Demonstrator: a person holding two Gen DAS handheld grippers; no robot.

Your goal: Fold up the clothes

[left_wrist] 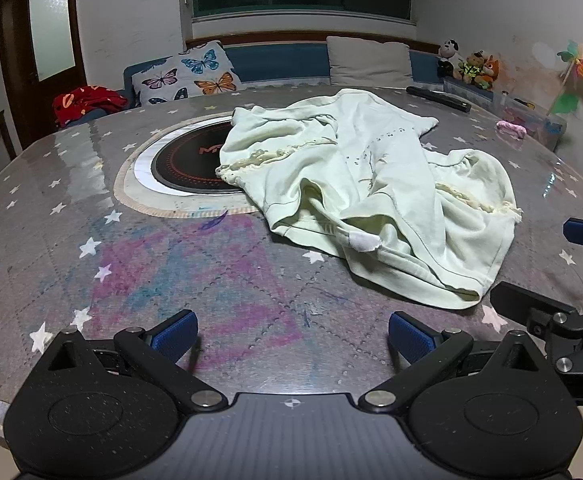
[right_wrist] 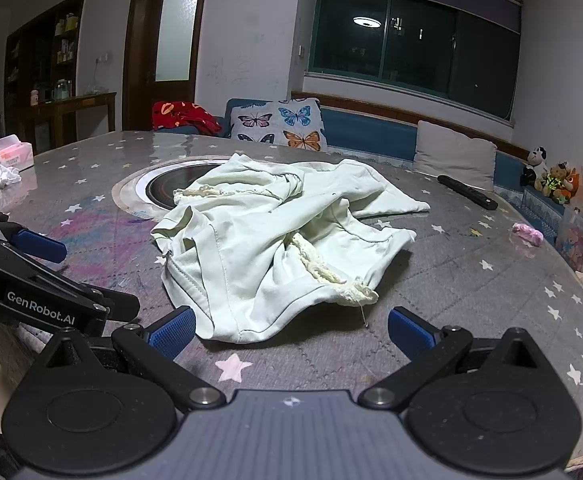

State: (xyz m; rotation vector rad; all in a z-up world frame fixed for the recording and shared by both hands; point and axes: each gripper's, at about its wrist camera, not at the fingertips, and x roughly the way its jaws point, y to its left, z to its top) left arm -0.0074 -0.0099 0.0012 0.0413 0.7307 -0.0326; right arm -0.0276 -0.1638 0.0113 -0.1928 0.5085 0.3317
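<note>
The pale green garment (left_wrist: 371,184) lies in a crumpled heap in the middle of the frame, on the starry worktop (left_wrist: 171,280), partly over the round black hotplate (left_wrist: 187,164). The left tongs (left_wrist: 291,338) and the right tongs (right_wrist: 289,334) are both wide apart and hold nothing. The cloth must be spread flat first. It looks soft and floppy, so each pair of tongs should pinch one layer at an edge, far apart, then pull gently outward.

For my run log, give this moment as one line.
stage: pre-grasp | pale green garment: crumpled, unfolded on table | left gripper: open, empty | right gripper: open, empty
</note>
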